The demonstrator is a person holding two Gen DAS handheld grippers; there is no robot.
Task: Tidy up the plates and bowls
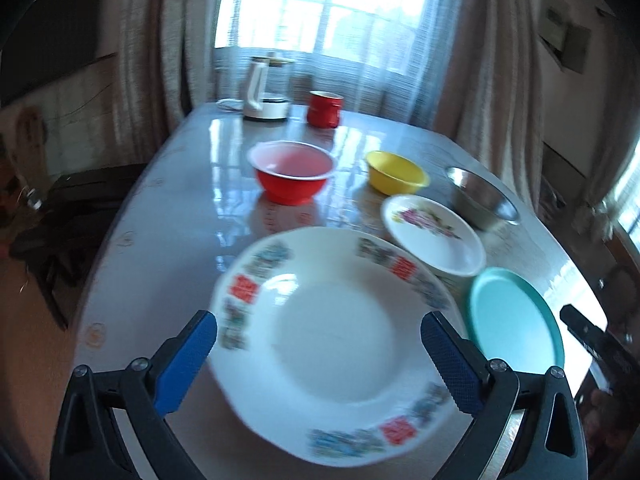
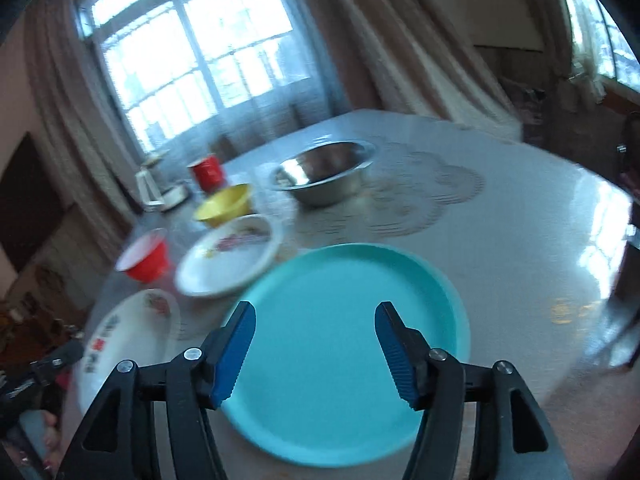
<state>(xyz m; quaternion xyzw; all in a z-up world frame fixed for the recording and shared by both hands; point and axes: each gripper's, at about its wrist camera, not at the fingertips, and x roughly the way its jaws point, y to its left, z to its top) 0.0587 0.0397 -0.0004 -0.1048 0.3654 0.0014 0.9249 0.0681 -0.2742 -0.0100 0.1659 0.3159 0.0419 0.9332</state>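
Note:
A large white plate (image 1: 336,340) with a red and blue patterned rim lies near the table's front edge. My left gripper (image 1: 320,320) hovers over it, open wide, its blue pads clear of the rim. Beside it on the right lies a teal plate (image 1: 516,320) (image 2: 320,380), and my right gripper (image 2: 315,308) stands open above it with nothing gripped. Behind these are a small floral plate (image 1: 432,236) (image 2: 228,256), a red bowl (image 1: 292,176) (image 2: 144,260), a yellow bowl (image 1: 396,176) (image 2: 224,204) and a steel bowl (image 1: 482,200) (image 2: 324,176). The views are blurred.
A white kettle (image 1: 264,96) and a red mug (image 1: 324,110) stand at the far end of the glossy table (image 1: 160,240), in front of a curtained window. A lace mat (image 2: 420,196) covers the table's right part. Dark furniture stands on the floor to the left.

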